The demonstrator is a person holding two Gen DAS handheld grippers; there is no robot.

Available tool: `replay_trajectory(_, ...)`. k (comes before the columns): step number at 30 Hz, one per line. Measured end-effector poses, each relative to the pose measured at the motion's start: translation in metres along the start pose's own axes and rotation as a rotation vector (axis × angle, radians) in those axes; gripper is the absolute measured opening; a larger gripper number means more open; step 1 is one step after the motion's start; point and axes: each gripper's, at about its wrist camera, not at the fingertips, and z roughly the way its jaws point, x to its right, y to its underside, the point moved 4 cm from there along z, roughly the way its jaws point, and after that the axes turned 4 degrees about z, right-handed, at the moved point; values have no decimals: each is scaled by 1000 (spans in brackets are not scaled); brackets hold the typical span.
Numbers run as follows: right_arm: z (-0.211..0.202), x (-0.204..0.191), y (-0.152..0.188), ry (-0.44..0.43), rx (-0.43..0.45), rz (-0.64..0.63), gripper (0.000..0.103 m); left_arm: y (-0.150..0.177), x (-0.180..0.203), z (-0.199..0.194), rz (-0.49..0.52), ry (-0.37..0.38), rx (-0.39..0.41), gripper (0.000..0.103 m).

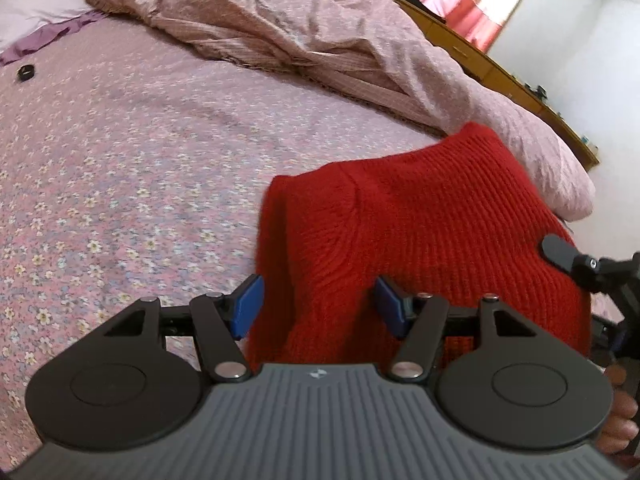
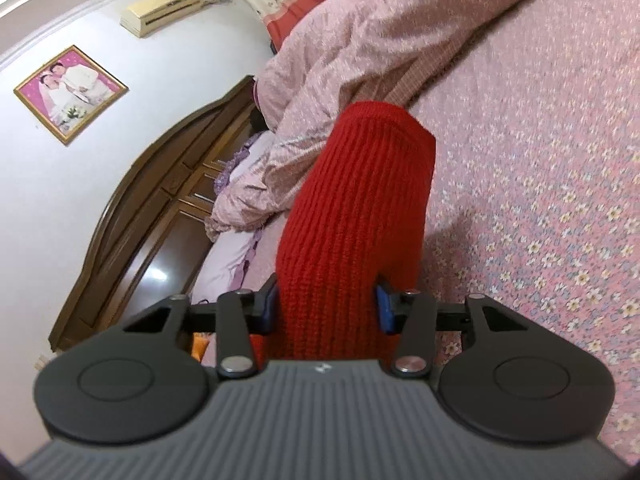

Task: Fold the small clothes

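A red ribbed knit garment (image 1: 420,216) is bunched thick and held up off the flowered bedspread (image 1: 120,160). My left gripper (image 1: 319,308) is shut on its near left part, with both blue pads (image 1: 248,306) pressing into the knit. My right gripper (image 2: 326,306) is shut on another part of the same red garment (image 2: 360,200), which stands up like a column between its blue pads (image 2: 385,306). In the left wrist view, one black finger (image 1: 560,250) of the right gripper lies against the garment's right side. The garment's lower edge is hidden behind the gripper bodies.
A crumpled pink quilt (image 1: 300,28) is heaped along the far side of the bed. A lilac pillow (image 1: 36,12) and a small black ring (image 1: 26,72) lie at the far left. A dark wooden headboard (image 2: 160,200) stands behind. A person's hand (image 1: 618,412) shows at the right edge.
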Motion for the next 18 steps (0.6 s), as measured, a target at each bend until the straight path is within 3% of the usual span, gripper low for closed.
replay_trajectory(7,-16,6,1,56,-26,-35,46,11,18,7,44,-20,-30,67)
replay_trajectory(14,-11,41,-1,183,-40,17,64,14,24,15,37,7,-60,67)
replay_trajectory(18,-11,58,3,193,-53,23,71,16,30,20,50,11,-69,67)
